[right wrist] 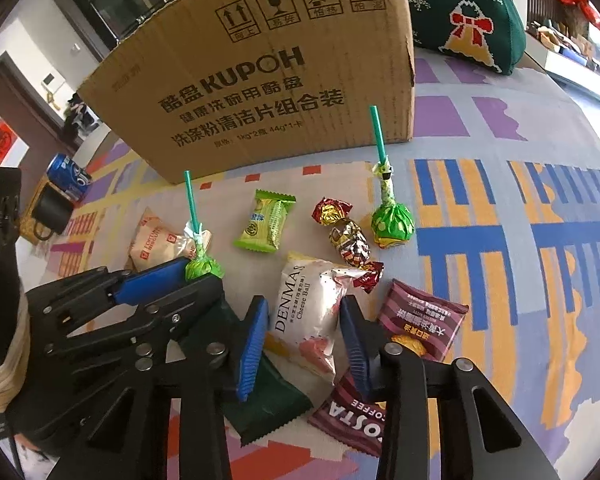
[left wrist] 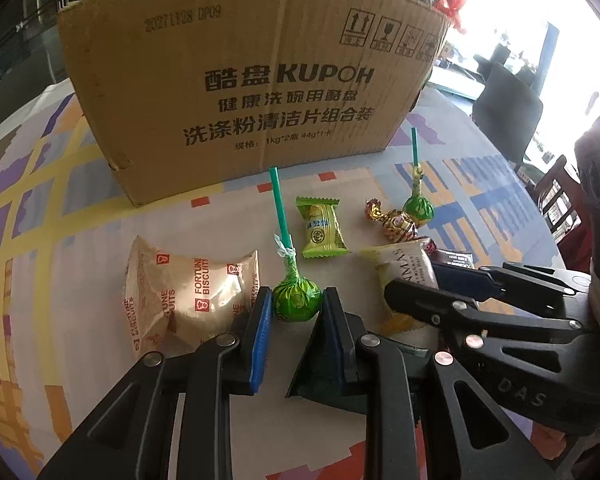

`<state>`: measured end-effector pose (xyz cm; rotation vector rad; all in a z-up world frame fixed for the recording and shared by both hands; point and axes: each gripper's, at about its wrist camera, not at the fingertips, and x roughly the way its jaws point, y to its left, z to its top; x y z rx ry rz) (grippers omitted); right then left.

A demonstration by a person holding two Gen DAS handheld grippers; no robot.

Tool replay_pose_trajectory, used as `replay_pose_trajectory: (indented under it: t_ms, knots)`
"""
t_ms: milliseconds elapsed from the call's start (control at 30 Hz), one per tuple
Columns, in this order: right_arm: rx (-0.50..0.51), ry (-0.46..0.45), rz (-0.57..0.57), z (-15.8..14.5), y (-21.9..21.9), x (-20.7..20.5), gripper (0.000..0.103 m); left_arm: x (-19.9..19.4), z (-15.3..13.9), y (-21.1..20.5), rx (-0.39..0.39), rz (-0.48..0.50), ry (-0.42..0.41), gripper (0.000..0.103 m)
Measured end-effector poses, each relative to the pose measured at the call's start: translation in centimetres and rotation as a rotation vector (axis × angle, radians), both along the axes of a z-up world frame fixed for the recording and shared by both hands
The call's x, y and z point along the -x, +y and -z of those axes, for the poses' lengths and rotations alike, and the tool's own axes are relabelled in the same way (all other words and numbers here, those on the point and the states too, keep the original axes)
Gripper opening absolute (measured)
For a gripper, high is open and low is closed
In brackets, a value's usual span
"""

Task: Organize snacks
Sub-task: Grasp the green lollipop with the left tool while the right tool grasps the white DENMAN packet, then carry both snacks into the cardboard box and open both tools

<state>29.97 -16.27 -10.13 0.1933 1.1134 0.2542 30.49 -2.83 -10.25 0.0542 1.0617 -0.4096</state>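
Snacks lie on a patterned tablecloth in front of a KUPOH cardboard box [left wrist: 256, 80]. My left gripper [left wrist: 296, 312] is open, its blue pads on either side of a green lollipop [left wrist: 297, 300], with no clear grip. A Fortune Biscuits bag [left wrist: 188, 292] lies to its left. My right gripper [right wrist: 306, 328] is open around the white Denmas Cheese Ball bag [right wrist: 312, 316], which lies on the table. It also shows in the left wrist view [left wrist: 428, 288]. A dark green packet [right wrist: 268, 404] lies under both grippers.
A green wrapped candy [right wrist: 266, 224], a gold-red foil candy [right wrist: 346, 236], a second lollipop [right wrist: 392, 224], a purple snack packet [right wrist: 420, 324] and a Costa Coffee packet [right wrist: 352, 416] lie nearby. A Pepsi can [right wrist: 69, 174] and black mug [right wrist: 50, 210] stand far left. A green Christmas cushion [right wrist: 468, 12] sits behind.
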Motion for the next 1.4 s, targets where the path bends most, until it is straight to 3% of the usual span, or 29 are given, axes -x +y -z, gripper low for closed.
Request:
replay_pose_trajectory:
  t_ms: [33, 433, 1400]
  knots:
    - [0.004, -0.008, 0.001, -0.1, 0.1, 0.0, 0.03, 0.1, -0.1, 0.1, 0.007, -0.006, -0.001, 0.026]
    - [-0.002, -0.081, -0.004, -1.9, -0.3, 0.9, 0.03, 1.4, -2.3, 0.6, 0.025, -0.043, -0.042, 0.025]
    - [-0.068, -0.259, -0.039, -9.5, -0.6, 3.2, 0.03, 3.7, -10.8, 1.4, 0.087, -0.087, -0.232, 0.025]
